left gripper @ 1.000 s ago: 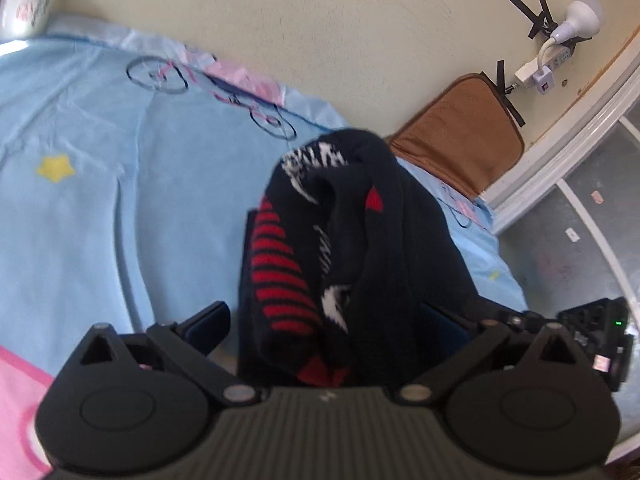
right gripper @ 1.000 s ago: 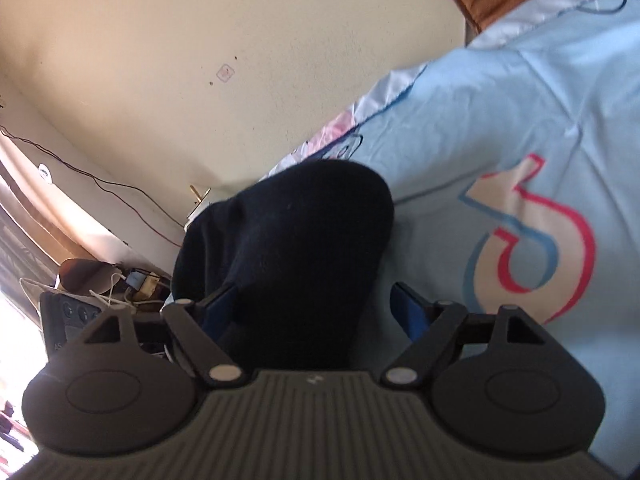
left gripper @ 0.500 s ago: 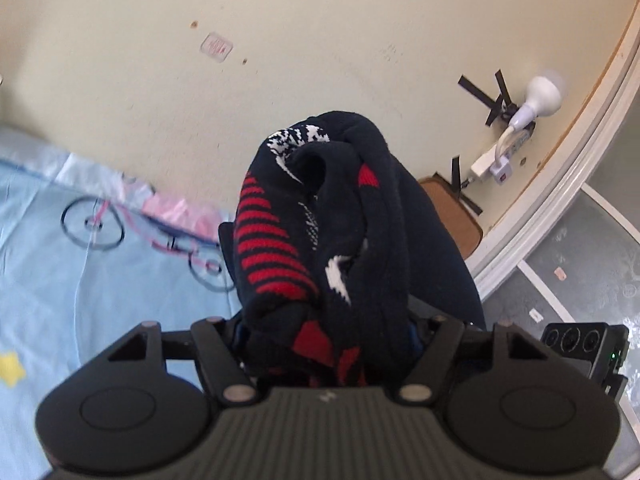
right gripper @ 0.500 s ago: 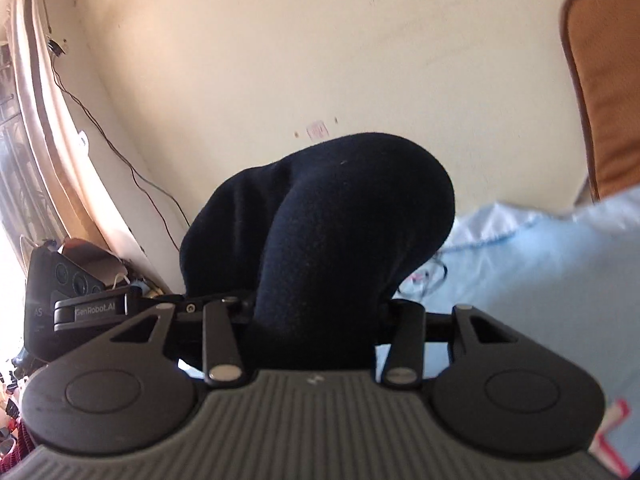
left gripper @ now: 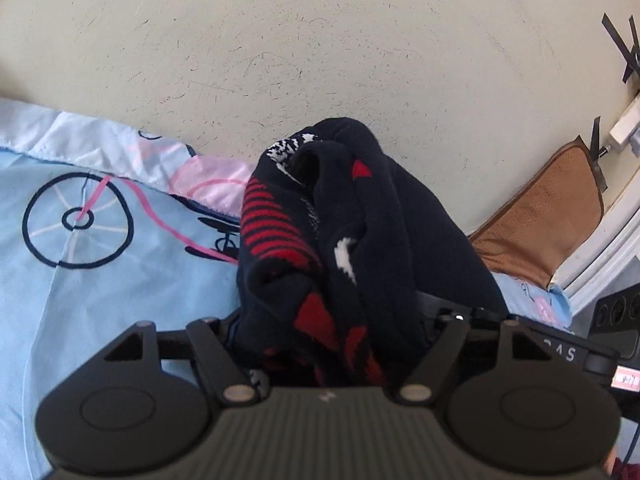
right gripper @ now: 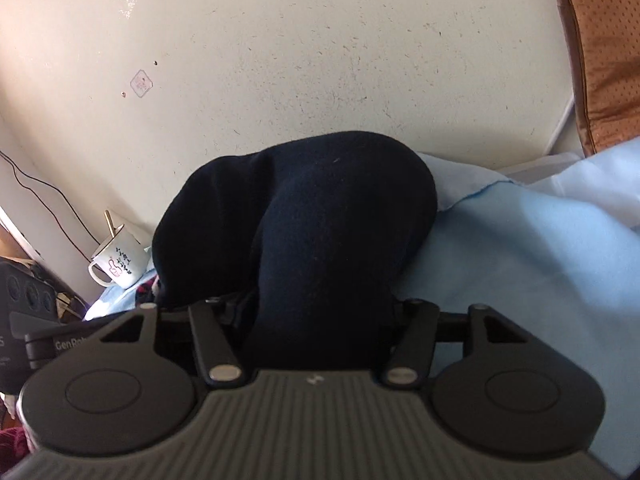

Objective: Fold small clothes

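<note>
A dark navy knitted garment [left gripper: 360,216] with red stripes and white marks is bunched up over my left gripper [left gripper: 332,320]. Its jaws are opening slightly, with the cloth packed between them and covering the fingers. The plain navy part of the same garment [right gripper: 320,216] humps over my right gripper [right gripper: 316,308]; these jaws are opening too, the cloth wedged between them. Both grippers hold it above the light blue bed sheet [left gripper: 100,272], close to the cream wall [left gripper: 320,60]. The two grippers sit side by side.
A brown cushion [left gripper: 552,216] leans on the wall at the right, and it also shows in the right wrist view as the cushion [right gripper: 600,40]. A white mug [right gripper: 120,264] stands by the wall at the left. Cables and a wall plug [left gripper: 624,128] lie nearby.
Both pairs of jaws went from wide apart to closed in on the garment. Both grippers carried it across the bed toward the wall, which now fills the upper half of each view.
</note>
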{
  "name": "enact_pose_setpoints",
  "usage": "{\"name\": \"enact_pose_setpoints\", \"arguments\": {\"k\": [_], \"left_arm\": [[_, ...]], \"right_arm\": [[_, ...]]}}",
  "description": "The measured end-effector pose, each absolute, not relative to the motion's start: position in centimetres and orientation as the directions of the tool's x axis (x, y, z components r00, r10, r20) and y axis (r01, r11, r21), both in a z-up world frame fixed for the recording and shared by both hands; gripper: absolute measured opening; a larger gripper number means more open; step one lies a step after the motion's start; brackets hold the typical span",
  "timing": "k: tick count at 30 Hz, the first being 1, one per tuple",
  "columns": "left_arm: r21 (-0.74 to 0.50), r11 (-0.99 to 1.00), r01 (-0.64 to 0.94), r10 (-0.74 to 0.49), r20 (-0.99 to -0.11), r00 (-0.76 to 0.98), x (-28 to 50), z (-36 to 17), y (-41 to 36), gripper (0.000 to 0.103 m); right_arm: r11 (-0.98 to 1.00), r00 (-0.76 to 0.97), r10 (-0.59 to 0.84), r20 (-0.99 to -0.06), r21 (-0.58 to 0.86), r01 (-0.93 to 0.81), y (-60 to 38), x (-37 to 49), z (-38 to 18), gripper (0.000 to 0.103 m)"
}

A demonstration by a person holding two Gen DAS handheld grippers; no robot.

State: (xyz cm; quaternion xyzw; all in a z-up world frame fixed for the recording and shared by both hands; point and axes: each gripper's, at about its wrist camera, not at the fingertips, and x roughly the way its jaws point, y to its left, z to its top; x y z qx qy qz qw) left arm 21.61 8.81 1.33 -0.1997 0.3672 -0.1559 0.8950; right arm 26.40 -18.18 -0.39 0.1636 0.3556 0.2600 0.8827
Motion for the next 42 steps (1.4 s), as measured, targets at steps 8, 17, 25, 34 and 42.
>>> {"name": "enact_pose_setpoints", "arguments": {"k": [8, 17, 25, 34, 42], "left_arm": [[-0.363, 0.928, 0.086, -0.292, -0.563, 0.773, 13.0, 5.4, 8.9, 0.075], [-0.224, 0.974, 0.030, -0.170, -0.638, 0.751, 2.7, 3.8, 6.1, 0.078], [-0.159, 0.987, 0.036, -0.128, -0.617, 0.777, -3.3, 3.4, 3.7, 0.083], [0.029, 0.998, 0.056, -0.029, -0.574, 0.818, -5.9, 3.0, 1.0, 0.085], [0.016, 1.000, 0.021, -0.007, -0.586, 0.810, -5.7, 2.8, 1.6, 0.085]], "right_arm": [[0.850, 0.696, 0.498, -0.517, 0.450, -0.274, -21.1, 21.6, 2.2, 0.080], [0.926, 0.727, 0.372, -0.577, 0.277, -0.254, -22.5, 8.8, 1.3, 0.080], [0.939, 0.752, 0.339, -0.565, 0.254, -0.233, -24.3, 0.9, 0.8, 0.081], [0.957, 0.804, 0.289, -0.520, 0.187, -0.223, -24.4, -2.2, 0.1, 0.081], [0.954, 0.809, 0.288, -0.512, 0.230, -0.193, -25.2, -2.2, -0.1, 0.081]]}}
